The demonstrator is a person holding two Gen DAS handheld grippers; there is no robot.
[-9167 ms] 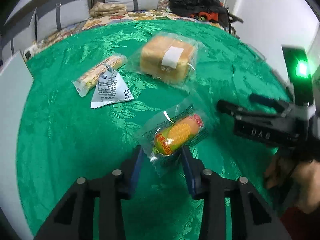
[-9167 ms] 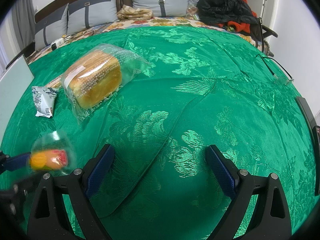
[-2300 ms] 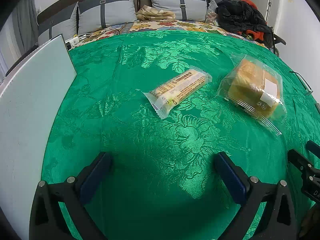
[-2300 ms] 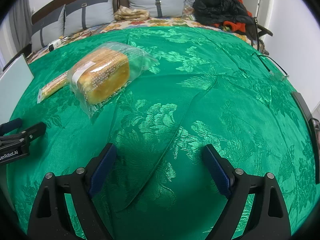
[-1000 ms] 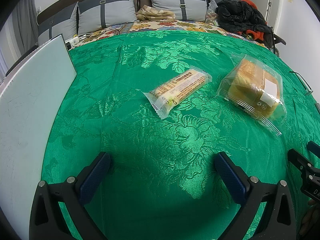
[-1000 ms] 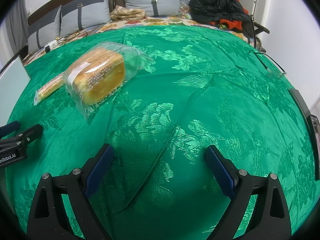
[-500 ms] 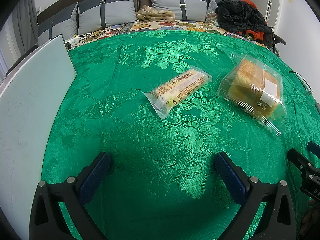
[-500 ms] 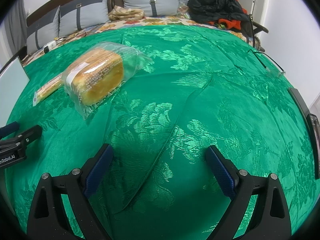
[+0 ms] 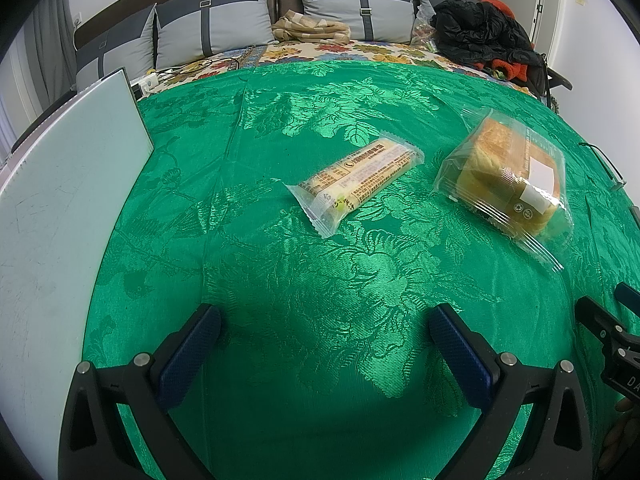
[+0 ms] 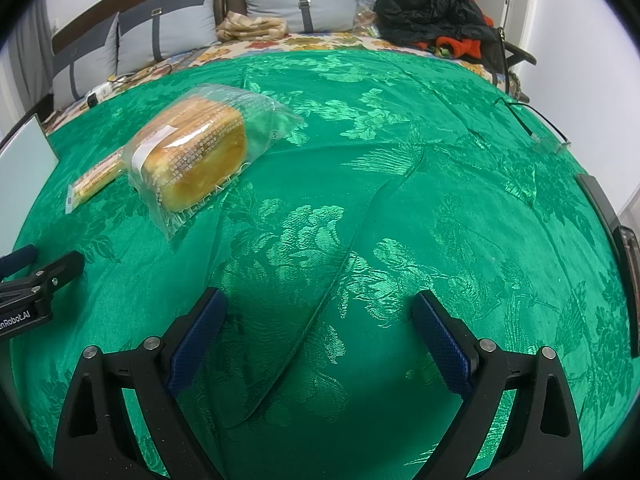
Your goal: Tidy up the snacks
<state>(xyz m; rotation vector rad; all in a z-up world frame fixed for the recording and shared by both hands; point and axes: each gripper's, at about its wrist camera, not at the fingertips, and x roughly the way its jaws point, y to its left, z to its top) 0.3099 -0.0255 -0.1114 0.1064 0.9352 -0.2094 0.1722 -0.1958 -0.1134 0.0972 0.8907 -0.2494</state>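
Note:
A long biscuit pack (image 9: 356, 180) in clear wrap lies on the green cloth ahead of my left gripper (image 9: 326, 332), which is open and empty. A wrapped bread loaf (image 9: 508, 176) lies to its right. In the right wrist view the bread loaf (image 10: 196, 152) sits far left of my right gripper (image 10: 320, 312), which is open and empty over bare cloth. The biscuit pack (image 10: 96, 178) shows beyond the loaf. The left gripper's tip (image 10: 44, 276) shows at the left edge.
A white board (image 9: 60, 208) stands along the table's left side. A bed with grey pillows (image 9: 212, 28) and a black jacket (image 9: 480, 36) lies behind. Glasses (image 10: 536, 132) and a dark phone (image 10: 616, 240) lie at the table's right edge.
The corn snack and the triangular pouch seen 9 seconds ago are out of view, and my left gripper is open. In the last second the right view shifted slightly; nothing else moved.

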